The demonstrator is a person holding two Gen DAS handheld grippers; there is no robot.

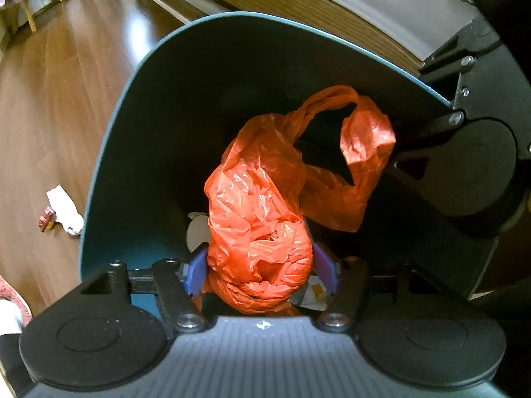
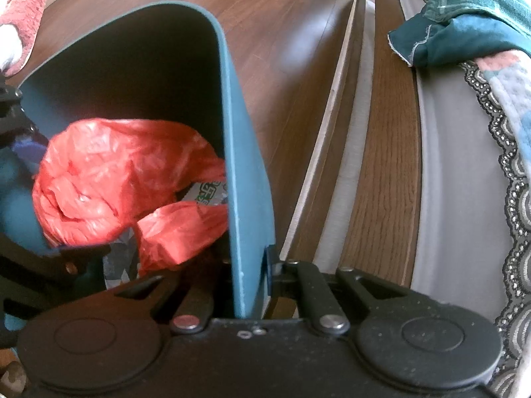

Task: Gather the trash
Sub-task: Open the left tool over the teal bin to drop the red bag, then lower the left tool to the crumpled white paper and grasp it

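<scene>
A crumpled red plastic bag (image 1: 262, 205) hangs inside a dark teal trash bin (image 1: 132, 152). My left gripper (image 1: 260, 270) is over the bin's mouth, its blue pads (image 1: 195, 270) shut on the bag's lower bunch. The bag's handle loop reaches toward the right gripper's black body (image 1: 478, 165). In the right wrist view the bag (image 2: 113, 179) lies in the bin with paper scraps under it. My right gripper (image 2: 252, 278) is shut on the bin's wall (image 2: 245, 182), one finger inside and one outside.
A white crumpled paper (image 1: 64, 210) and a small brown scrap (image 1: 46, 219) lie on the wood floor left of the bin. A bed frame (image 2: 375, 165) with grey mattress and lace-edged quilt (image 2: 507, 126) stands to the right. A pink slipper (image 2: 23, 16) lies far left.
</scene>
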